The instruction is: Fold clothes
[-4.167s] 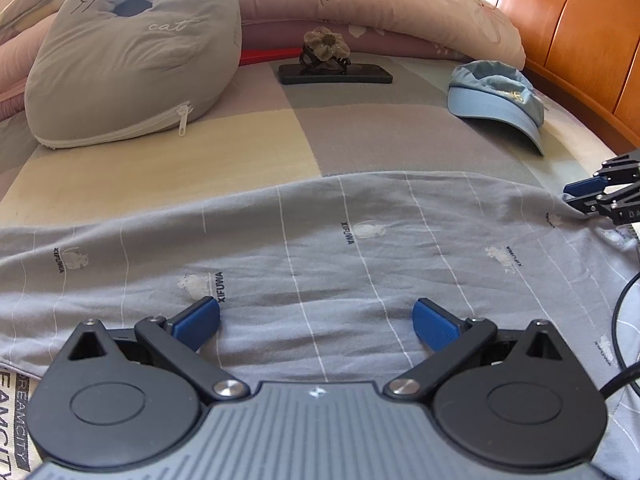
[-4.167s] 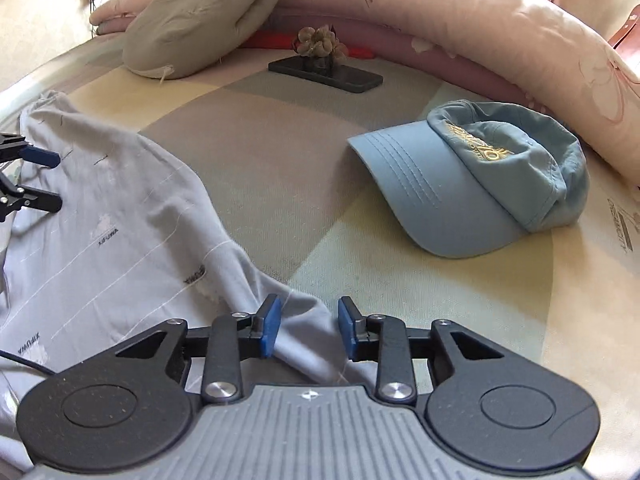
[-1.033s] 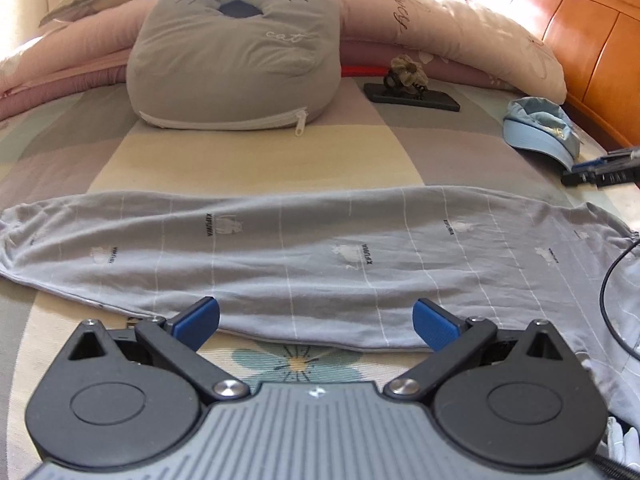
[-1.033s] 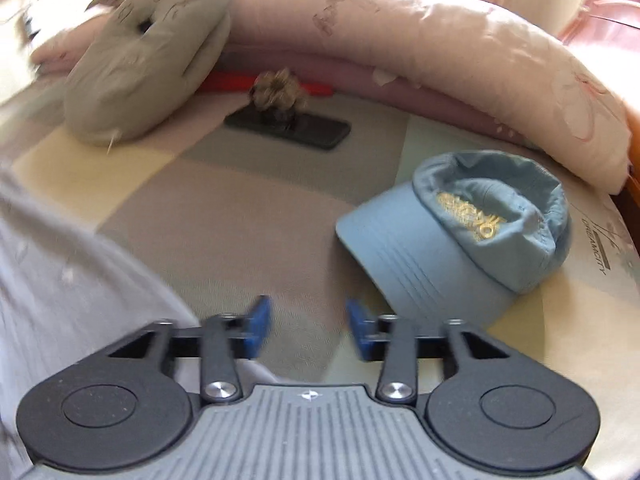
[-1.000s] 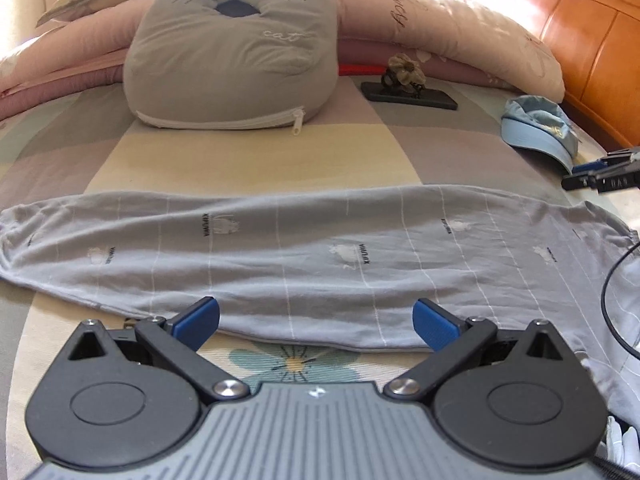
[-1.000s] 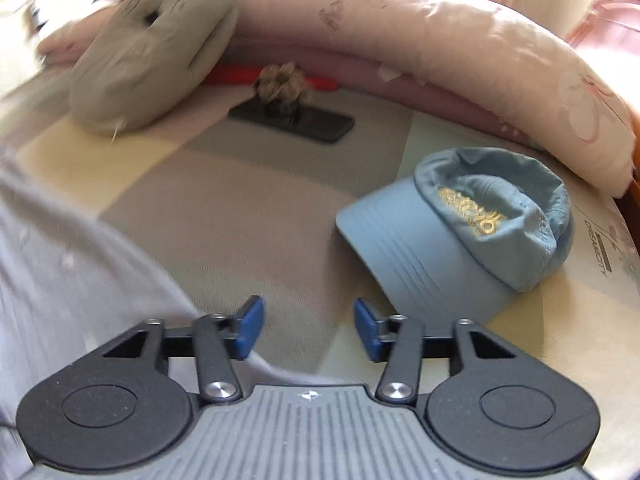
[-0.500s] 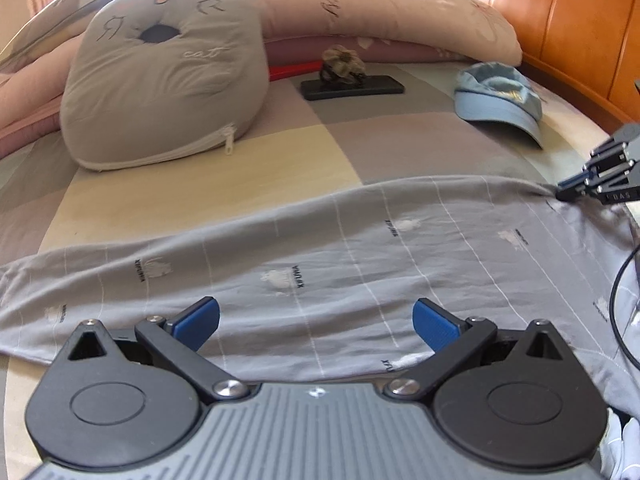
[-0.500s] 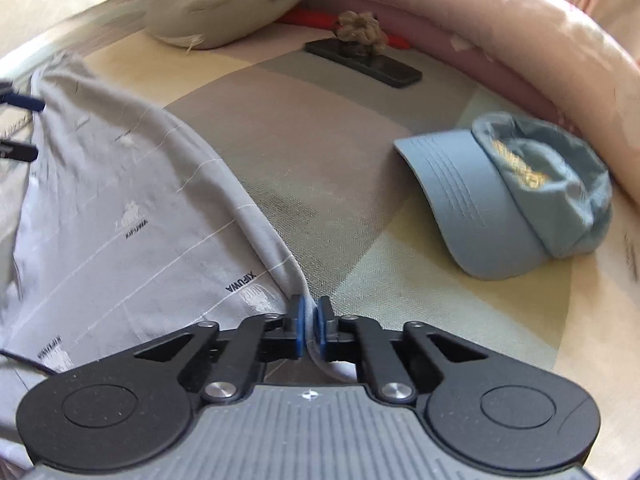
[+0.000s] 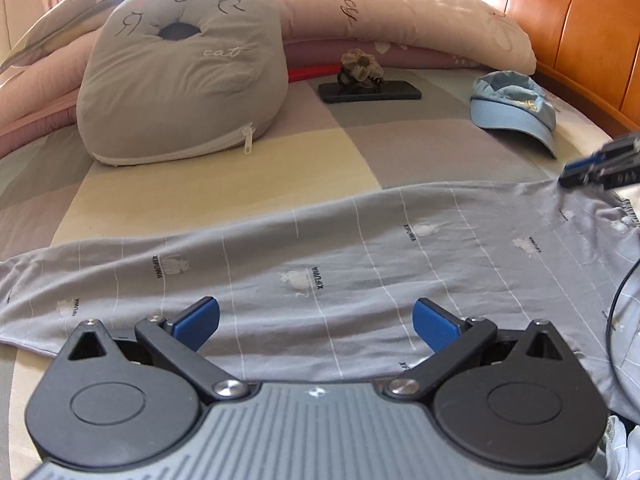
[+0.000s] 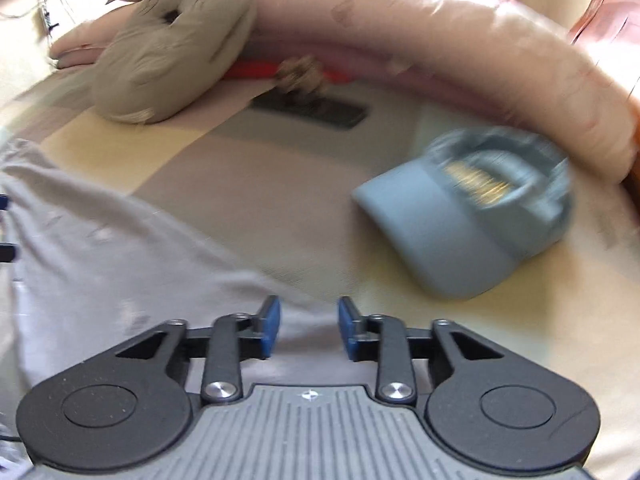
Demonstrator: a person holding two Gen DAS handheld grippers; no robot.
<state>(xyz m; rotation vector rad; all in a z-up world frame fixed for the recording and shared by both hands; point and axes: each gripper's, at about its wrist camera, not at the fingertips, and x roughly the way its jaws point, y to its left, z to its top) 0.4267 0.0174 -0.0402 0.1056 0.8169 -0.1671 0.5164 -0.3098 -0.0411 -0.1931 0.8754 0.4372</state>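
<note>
A grey garment (image 9: 360, 256) with thin white lines and small prints lies spread across the bed. My left gripper (image 9: 316, 316) hovers over its near edge, jaws wide open, nothing between the blue pads. At the garment's far right corner, in the left wrist view, is my right gripper (image 9: 576, 174). In the blurred right wrist view the right gripper (image 10: 307, 320) has its jaws opening. The garment (image 10: 100, 264) has its edge under the gap, and the pads are not pressing on it. The left gripper's fingertips (image 10: 6, 224) show at the left border.
A grey cat pillow (image 9: 180, 72) and a rolled pink quilt (image 9: 400, 12) line the head of the bed. A black phone (image 9: 370, 92) with a hair clip (image 9: 360, 66) on it lies beyond the garment. A blue cap (image 10: 472, 216) sits right of it, by the wooden headboard (image 9: 580, 20).
Half a second ago the right gripper was shut on the garment's edge; its jaws now stand apart and the cloth is let go. The left gripper stayed open over the garment.
</note>
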